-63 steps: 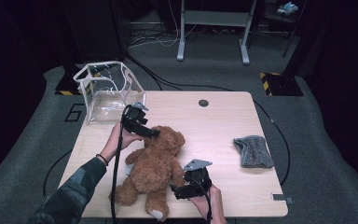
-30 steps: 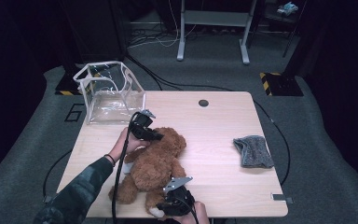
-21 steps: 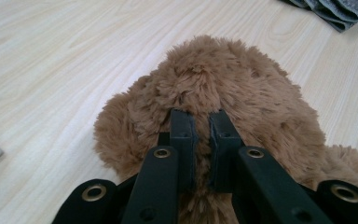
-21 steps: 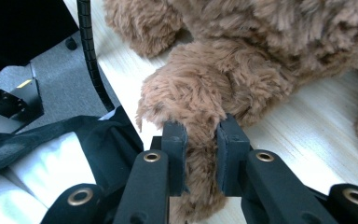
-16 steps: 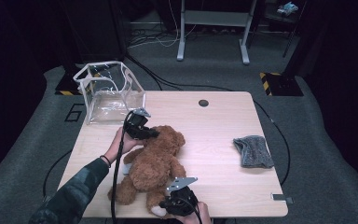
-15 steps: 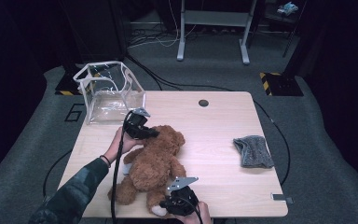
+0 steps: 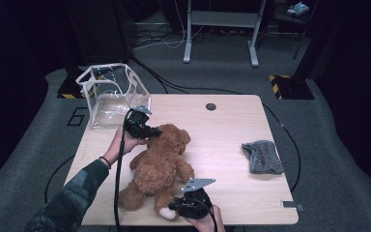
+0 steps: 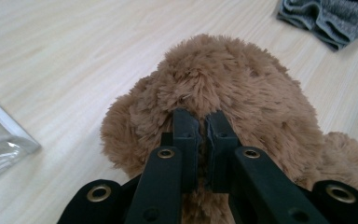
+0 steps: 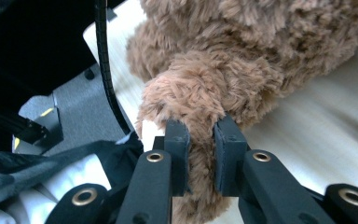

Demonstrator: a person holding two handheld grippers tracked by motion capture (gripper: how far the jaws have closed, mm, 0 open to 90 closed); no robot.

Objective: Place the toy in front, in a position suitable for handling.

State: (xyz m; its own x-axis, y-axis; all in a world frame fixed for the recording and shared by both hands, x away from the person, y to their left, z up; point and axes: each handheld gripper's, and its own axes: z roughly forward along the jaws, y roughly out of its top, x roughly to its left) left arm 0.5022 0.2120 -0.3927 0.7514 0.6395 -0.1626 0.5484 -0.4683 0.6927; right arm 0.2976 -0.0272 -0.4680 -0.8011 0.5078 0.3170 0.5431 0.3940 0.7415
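Both grippers' jaws just closed: left gripper [image 8: 204,133] pinching teddy bear [image 7: 162,164] head, right gripper [image 9: 201,140] its leg.

The table [image 7: 222,121] bears a teddy bear [image 7: 159,166], clear box [image 7: 108,94] and grey cloth [image 7: 263,157].

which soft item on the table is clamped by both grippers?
The brown teddy bear: left gripper pinches its head, right gripper a leg. The grey cloth lies apart near the table's right edge.

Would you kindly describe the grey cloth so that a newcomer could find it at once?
Start at the light wooden table and find the brown teddy bear lying near its middle. Look past the bear toward the table's right edge: the grey cloth lies there alone, crumpled. It is the one grey, knitted-looking thing on the table, unlike the clear plastic box at the far left corner.
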